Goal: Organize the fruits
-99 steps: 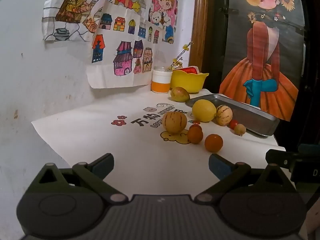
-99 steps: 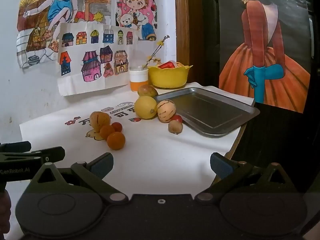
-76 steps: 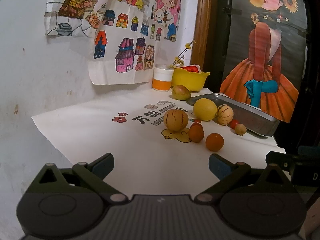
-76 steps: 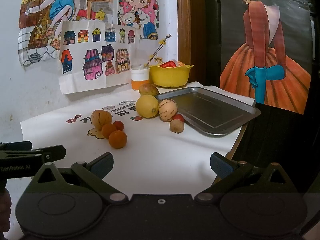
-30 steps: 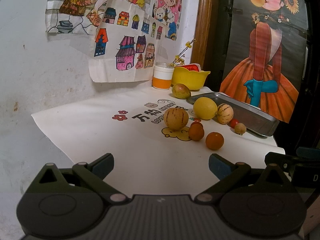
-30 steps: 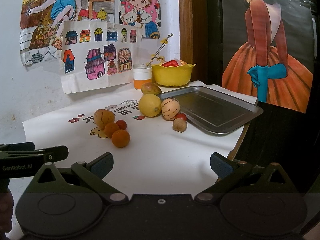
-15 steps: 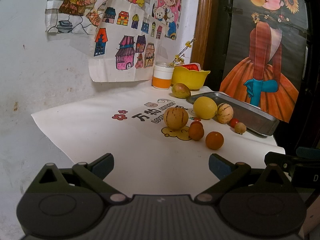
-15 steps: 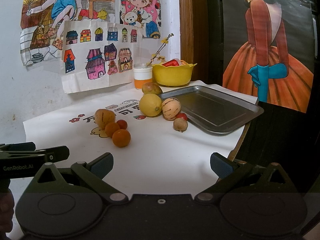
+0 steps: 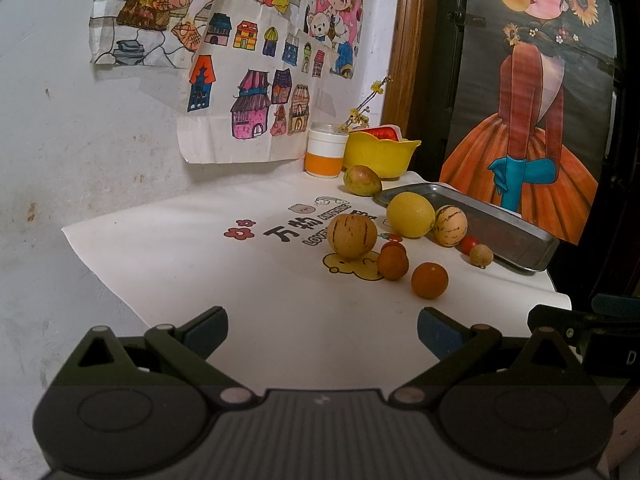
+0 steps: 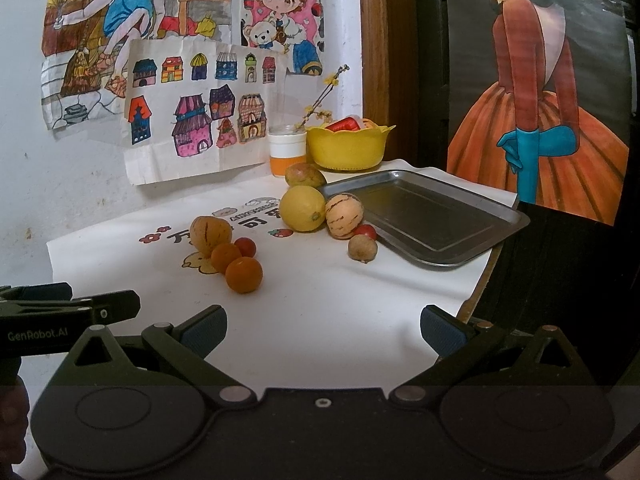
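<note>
You are holding your left hand-held gripper (image 9: 320, 330) and right hand-held gripper (image 10: 322, 330) wide open and empty, hovering short of the fruit. Ahead, the striped melon (image 10: 210, 233), orange (image 10: 244, 275) and lemon (image 10: 302, 208) are sitting on the tabletop (image 10: 320, 280); the tray (image 10: 424, 216) to their right is waiting empty, so sorting is just beginning.

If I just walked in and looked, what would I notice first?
Probably the fruit on the white table cover: a big yellow lemon and a striped melon sit right beside an empty metal tray, with two little oranges nearer the front. Behind them, bright house drawings hang on the wall, and a yellow bowl stands in the corner.
</note>
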`<state>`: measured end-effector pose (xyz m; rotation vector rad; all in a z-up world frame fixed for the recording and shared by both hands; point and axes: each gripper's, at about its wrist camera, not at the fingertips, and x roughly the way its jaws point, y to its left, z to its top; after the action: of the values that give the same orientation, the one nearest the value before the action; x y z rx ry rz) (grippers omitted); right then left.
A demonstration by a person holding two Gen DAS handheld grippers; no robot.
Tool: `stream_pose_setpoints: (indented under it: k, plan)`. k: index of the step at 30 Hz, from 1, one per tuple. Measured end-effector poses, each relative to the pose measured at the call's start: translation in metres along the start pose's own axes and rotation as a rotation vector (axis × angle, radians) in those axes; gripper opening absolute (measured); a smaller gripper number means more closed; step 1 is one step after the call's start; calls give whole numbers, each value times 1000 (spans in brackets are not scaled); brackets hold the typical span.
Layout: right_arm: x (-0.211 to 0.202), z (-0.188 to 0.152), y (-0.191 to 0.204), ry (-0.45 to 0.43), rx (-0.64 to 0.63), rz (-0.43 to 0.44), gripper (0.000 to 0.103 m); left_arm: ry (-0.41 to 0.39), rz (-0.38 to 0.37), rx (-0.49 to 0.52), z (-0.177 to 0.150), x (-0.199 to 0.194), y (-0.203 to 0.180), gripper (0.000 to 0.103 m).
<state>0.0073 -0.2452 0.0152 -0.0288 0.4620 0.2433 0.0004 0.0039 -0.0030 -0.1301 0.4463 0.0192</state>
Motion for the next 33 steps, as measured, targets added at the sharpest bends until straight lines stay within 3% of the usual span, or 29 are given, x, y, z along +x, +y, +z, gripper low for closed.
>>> stream_pose_setpoints:
  k: [9,22,26,33]
  plan:
    - [12,7,0,6,-31,35,103,16,-5,5,15,14,3,103]
    - [56,28,-12,61,-122,186,103,86,-64,1,51,59,1,103]
    - [69,36,-8,92,-194,258,102,114,-82,4,60,76,0,103]
    - [84,43,6,110,-324,297,103,184,-108,-19,74,101,0,103]
